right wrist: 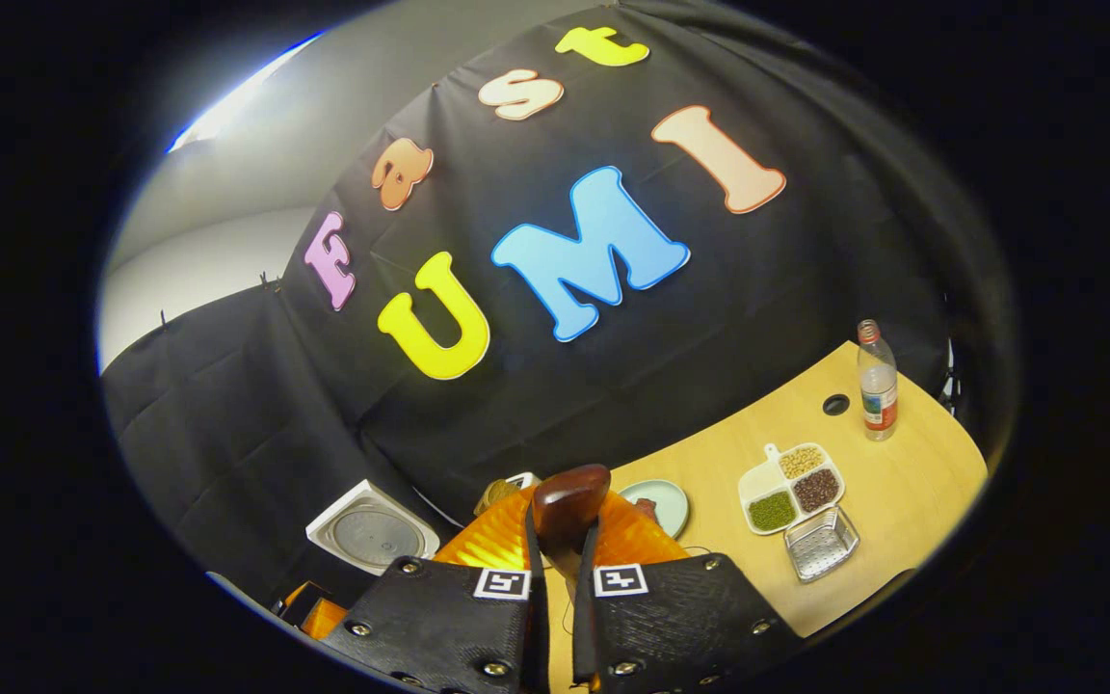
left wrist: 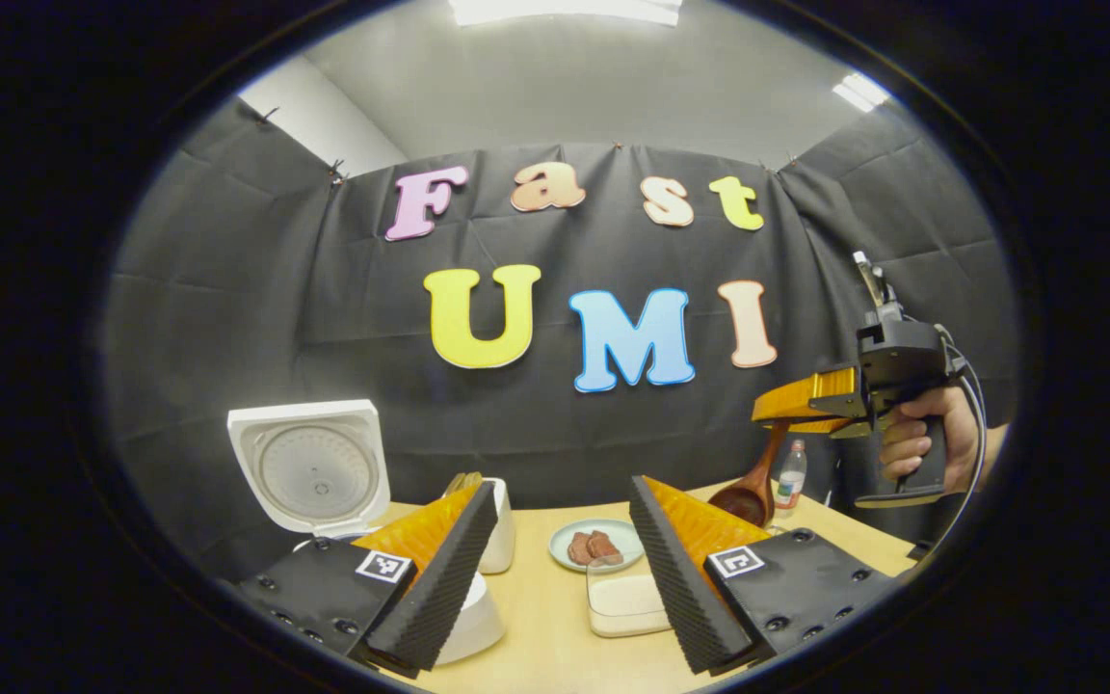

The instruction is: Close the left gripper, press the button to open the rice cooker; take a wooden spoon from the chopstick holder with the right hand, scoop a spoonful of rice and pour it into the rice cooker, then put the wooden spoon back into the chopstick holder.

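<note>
Right gripper (right wrist: 560, 569) around wooden spoon (right wrist: 569, 506)

Rice cooker (left wrist: 324, 482) white, lid up, just behind left gripper (left wrist: 563, 569)'s left finger. Wooden spoon (right wrist: 567, 506) dark brown, clamped between right gripper (right wrist: 560, 617)'s fingers, bowl past the tips. Clear rice container (left wrist: 624, 602) between left gripper's fingers.

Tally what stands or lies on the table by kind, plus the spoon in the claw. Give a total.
Rice cooker: 1
Chopstick holder: 1
Plate: 1
Clear container: 1
Divided tray: 1
Metal basket: 1
Bottle: 1
Wooden spoon: 1
Total: 8
</note>
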